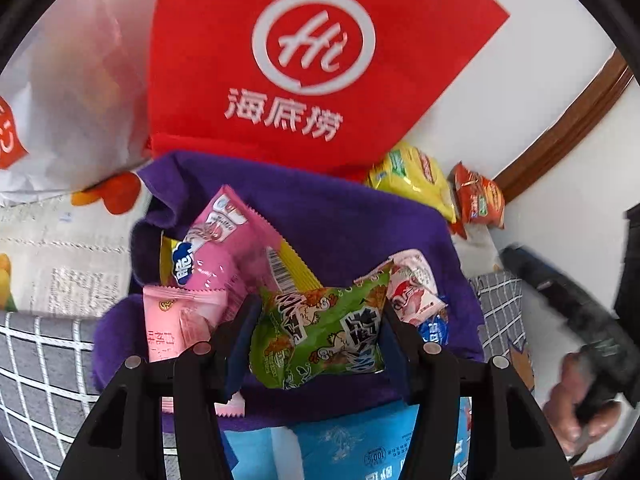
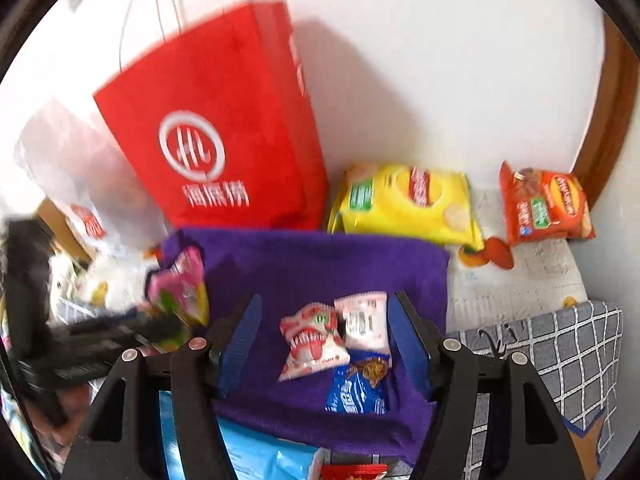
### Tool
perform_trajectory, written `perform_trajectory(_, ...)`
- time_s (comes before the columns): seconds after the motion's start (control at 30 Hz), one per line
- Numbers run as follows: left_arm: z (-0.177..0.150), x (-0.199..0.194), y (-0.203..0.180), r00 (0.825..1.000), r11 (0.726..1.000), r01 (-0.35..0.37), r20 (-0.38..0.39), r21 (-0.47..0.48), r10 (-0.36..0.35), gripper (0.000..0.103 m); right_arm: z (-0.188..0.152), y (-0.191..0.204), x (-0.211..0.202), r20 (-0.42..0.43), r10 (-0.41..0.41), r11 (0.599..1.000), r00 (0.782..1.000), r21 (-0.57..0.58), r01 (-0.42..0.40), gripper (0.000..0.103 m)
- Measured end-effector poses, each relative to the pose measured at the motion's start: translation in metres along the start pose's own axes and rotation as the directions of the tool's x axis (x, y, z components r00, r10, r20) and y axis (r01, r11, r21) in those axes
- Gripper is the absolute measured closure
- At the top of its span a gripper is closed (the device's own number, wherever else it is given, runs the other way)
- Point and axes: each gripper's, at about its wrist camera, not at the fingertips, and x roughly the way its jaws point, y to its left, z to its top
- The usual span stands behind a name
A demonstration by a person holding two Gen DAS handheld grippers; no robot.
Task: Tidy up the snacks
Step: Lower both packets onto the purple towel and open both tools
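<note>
My left gripper [image 1: 320, 328] is shut on a green cartoon snack packet [image 1: 320, 332] and holds it over a purple cloth [image 1: 340, 220]. Pink packets [image 1: 224, 248] and a yellow one lie on the cloth's left side. A red-and-white packet [image 1: 412, 292] lies at its right. My right gripper [image 2: 326, 344] is open and empty above the cloth [image 2: 320, 264], over a red-and-white packet [image 2: 312, 344], a pale pink packet [image 2: 366, 324] and a blue packet [image 2: 356, 394]. The left gripper with the green packet shows blurred in the right wrist view [image 2: 176, 308].
A red paper bag [image 2: 216, 128] and a white plastic bag [image 1: 76, 92] stand behind the cloth against the wall. A yellow crisp bag [image 2: 408, 204] and an orange one [image 2: 548, 208] lie at the back right. A light blue pack [image 1: 360, 440] lies in front. Grey checked fabric [image 2: 560, 352] covers the surface.
</note>
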Motion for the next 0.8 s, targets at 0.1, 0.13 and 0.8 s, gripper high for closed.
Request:
perform_trajectory(0.1, -0.003, 0.009, -0.004, 1.000, 1.000, -0.009, -0.020, 0.015, 0.009, 0.048, 0.002, -0.003, -0.008, 0.042, 0.028, 0.999, 0.999, 0.026, -0.029, 0.034)
perform_trajectory(0.13, -0.003, 0.010, -0.004, 1.000, 1.000, -0.011, -0.020, 0.014, 0.011, 0.048, 0.001, -0.002, -0.007, 0.044, 0.033, 0.999, 0.998, 0.027, -0.034, 0.034)
perform_trajectory(0.8, -0.002, 0.007, -0.003, 1.000, 1.000, -0.007, -0.016, -0.002, 0.007, 0.033, 0.003, -0.003, -0.030, 0.117, -0.065, 0.998, 0.991, 0.008, 0.064, 0.034)
